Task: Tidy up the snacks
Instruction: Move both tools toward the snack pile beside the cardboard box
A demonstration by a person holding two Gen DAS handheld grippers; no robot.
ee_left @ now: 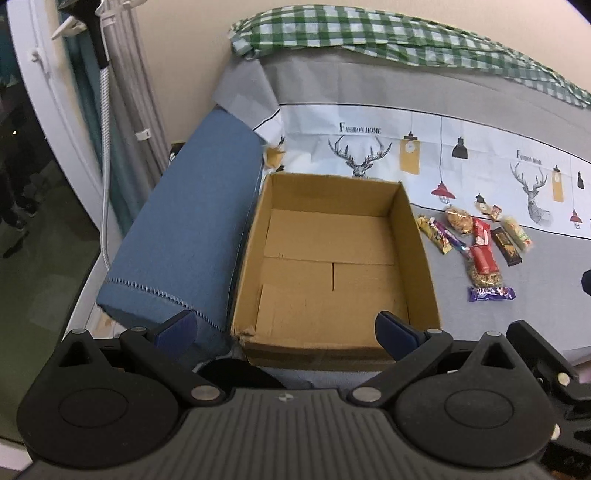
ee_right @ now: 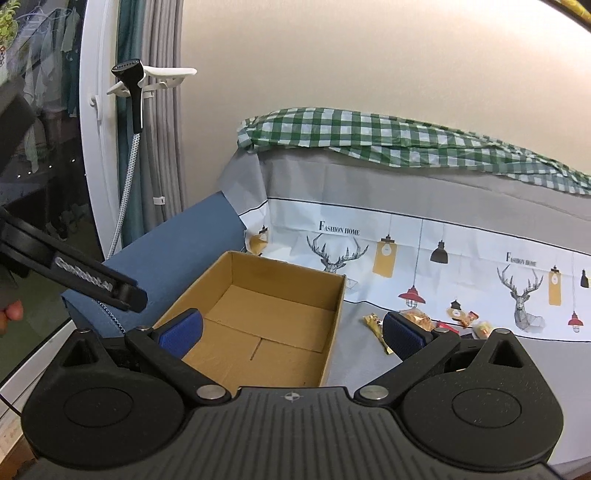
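Observation:
An open, empty cardboard box [ee_left: 421,254] sits on a grey cloth; it also shows in the right wrist view [ee_right: 334,328]. A pile of wrapped snacks [ee_left: 480,247] lies just right of the box, among them a purple bar [ee_left: 491,293], red packs and a dark bar. In the right wrist view a few snacks [ee_right: 417,319] show behind the right finger. My left gripper [ee_left: 286,328] is open and empty at the box's near edge. My right gripper [ee_right: 291,332] is open and empty above the box's near right side.
A blue cushion [ee_left: 184,236] lies along the box's left side. A grey and white deer-print cloth [ee_left: 424,147] covers the surface, with a green checked cloth [ee_left: 369,33] at the back. A steamer hose [ee_left: 105,147] and curtain stand at the left.

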